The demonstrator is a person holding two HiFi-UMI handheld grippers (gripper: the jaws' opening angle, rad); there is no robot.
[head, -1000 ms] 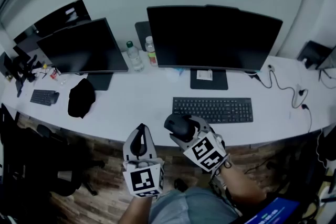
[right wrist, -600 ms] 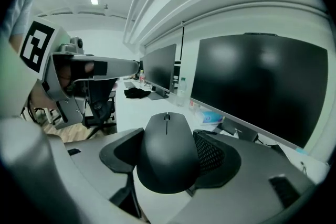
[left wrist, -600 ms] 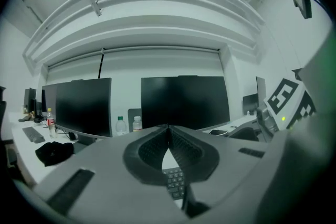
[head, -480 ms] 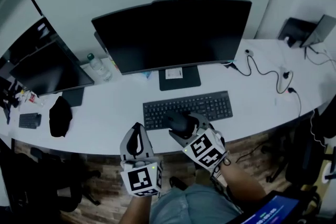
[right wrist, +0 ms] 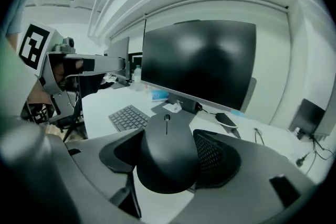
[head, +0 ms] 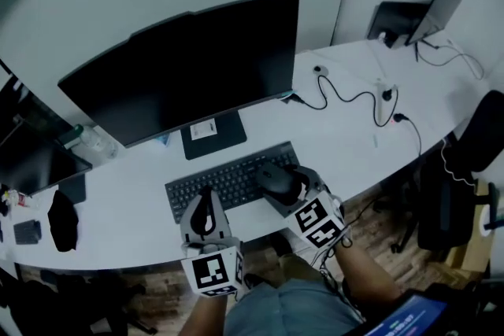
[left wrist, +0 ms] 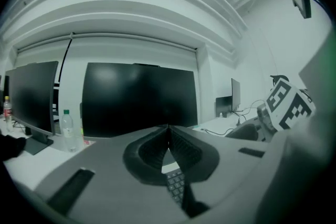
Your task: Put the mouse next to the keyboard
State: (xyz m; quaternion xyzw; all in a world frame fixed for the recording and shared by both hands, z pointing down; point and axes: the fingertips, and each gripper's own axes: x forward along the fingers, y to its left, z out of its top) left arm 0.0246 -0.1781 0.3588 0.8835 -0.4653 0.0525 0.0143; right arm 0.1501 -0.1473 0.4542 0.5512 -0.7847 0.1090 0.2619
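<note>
White curved desk (head: 339,134) runs across the head view. A big black monitor (head: 189,71) on a stand is centred on it, screen dark. A second dark monitor (head: 31,165) sits at the far left edge. A black office chair (head: 472,161) stands off the desk's right end.

The black keyboard (head: 224,181) lies in front of the big monitor's stand, near the desk's front edge. A black cable (head: 346,97) snakes across the desk to the right of the monitor.

Right gripper (head: 279,183) has its jaws spread wide and clamped on the black mouse (right wrist: 167,157) - pads on both flanks, scroll wheel pointing away toward the monitor. In the head view the mouse sits over the keyboard's right end; it is held up off the desk, not resting on it.

Left gripper (left wrist: 168,134) has its jaws pressed together, nothing between them - it hangs over the keyboard's front edge, left of the right gripper, and keys show just under the tips.

A clear water bottle (left wrist: 66,128) stands left of the big monitor.
</note>
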